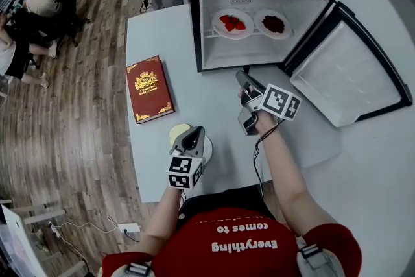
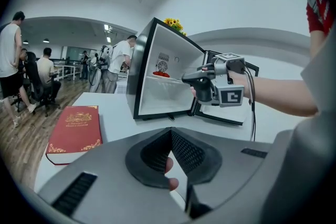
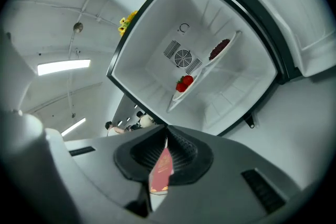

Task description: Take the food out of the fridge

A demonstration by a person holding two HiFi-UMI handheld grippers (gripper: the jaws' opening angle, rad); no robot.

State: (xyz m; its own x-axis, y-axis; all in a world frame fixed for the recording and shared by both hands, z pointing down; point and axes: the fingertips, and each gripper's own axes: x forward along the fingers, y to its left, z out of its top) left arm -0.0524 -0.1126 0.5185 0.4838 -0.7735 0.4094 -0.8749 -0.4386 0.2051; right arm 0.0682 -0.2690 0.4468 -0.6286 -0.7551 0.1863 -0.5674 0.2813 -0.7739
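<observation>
Looking down, the head view alone shows everything in a row on the white table (image 1: 162, 36): a red book (image 1: 149, 89), the left gripper (image 1: 193, 135) with jaws closed on nothing, the right gripper (image 1: 241, 78) likewise shut and empty, and the open fridge (image 1: 246, 52). On its shelf sit two white plates, holding red strawberries (image 1: 232, 23) and, to their right, dark red food (image 1: 273, 24). Only the right gripper view shows the fan grille (image 3: 184, 57) on the back wall.

strawberries (image 1: 233, 23), dark food (image 1: 273, 24), plated, in open fridge (image 1: 253, 52)
</observation>
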